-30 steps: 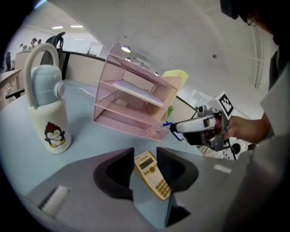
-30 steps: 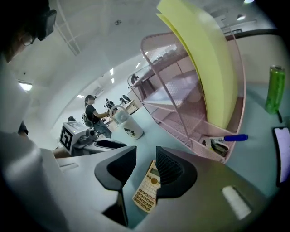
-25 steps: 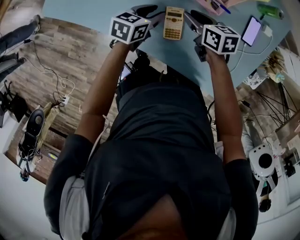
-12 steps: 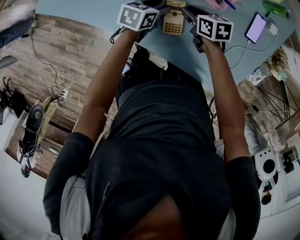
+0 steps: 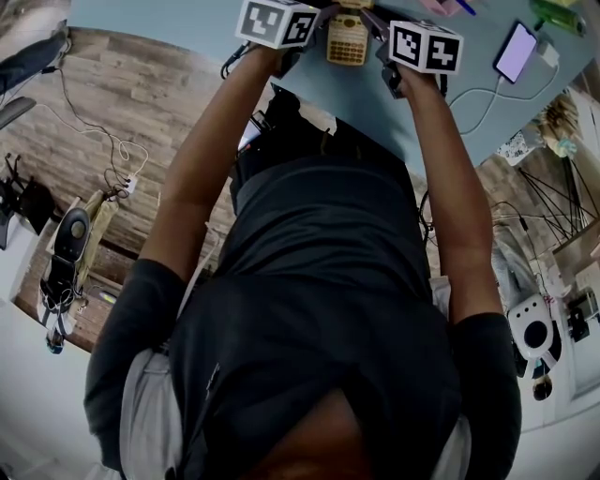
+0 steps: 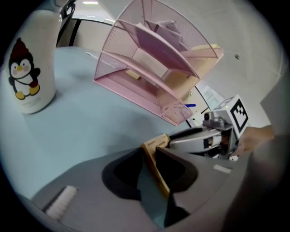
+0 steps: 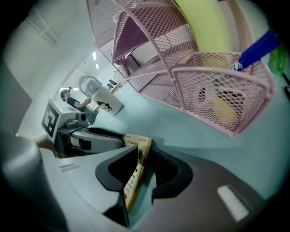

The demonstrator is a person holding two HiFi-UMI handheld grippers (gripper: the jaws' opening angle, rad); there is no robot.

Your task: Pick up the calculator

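The person [image 5: 319, 281] in a dark shirt reaches both arms forward over the near edge of the pale blue bench [image 5: 141, 14]. The left hand-held gripper [image 6: 150, 154] has its jaws drawn in on one side of the tan calculator [image 5: 347, 39], which is seen edge-on between them. The right hand-held gripper [image 7: 144, 153] pinches the opposite side in the same way, one jaw against the key face. The calculator thus spans the gap between the two grippers, just inside the bench's near edge. Whether it touches the bench surface cannot be told.

Farther in, toward the far edge, stands a pink wire-mesh desk rack [image 6: 149, 68] with tilted shelves. Its end basket holds a blue pen [image 7: 258, 45]. Toward the left side of the bench, apart from the rack, is an upright white bottle with a penguin print [image 6: 29, 63]. Near the right edge lies a smartphone [image 5: 517, 53] with its screen lit, and a white cable [image 5: 469, 98] runs from it across the bench. Below the near edge, wood-plank floor [image 5: 112, 112] is visible.
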